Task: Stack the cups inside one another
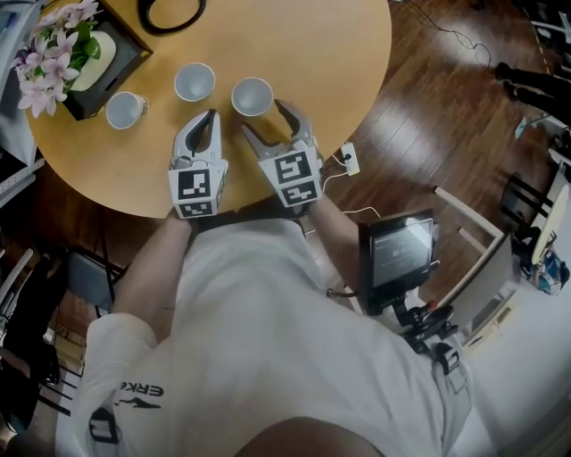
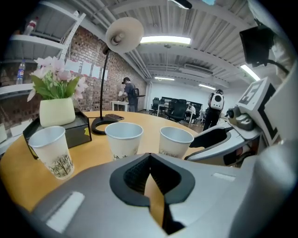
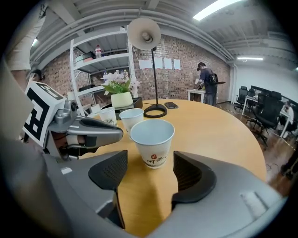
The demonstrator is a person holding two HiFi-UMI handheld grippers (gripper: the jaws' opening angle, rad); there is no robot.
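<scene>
Three white paper cups stand upright in a row on the round wooden table (image 1: 339, 54): a left cup (image 1: 125, 109), a middle cup (image 1: 194, 82) and a right cup (image 1: 252, 96). My right gripper (image 1: 261, 119) is open, its jaws spread just on the near side of the right cup (image 3: 152, 142), which stands a little beyond the fingertips and untouched. My left gripper (image 1: 212, 116) is shut with nothing in it and points at the middle cup (image 2: 123, 139), a short way in front of it. In the left gripper view the left cup (image 2: 51, 148) and the right cup (image 2: 176, 142) flank the middle one.
A black box holding a vase of pink flowers (image 1: 62, 45) sits at the table's far left, with a desk lamp's black ring base (image 1: 169, 13) beside it. The table's near edge is just under both grippers. On the floor to the right are a power strip (image 1: 350, 159) and a screen on a stand (image 1: 397, 254).
</scene>
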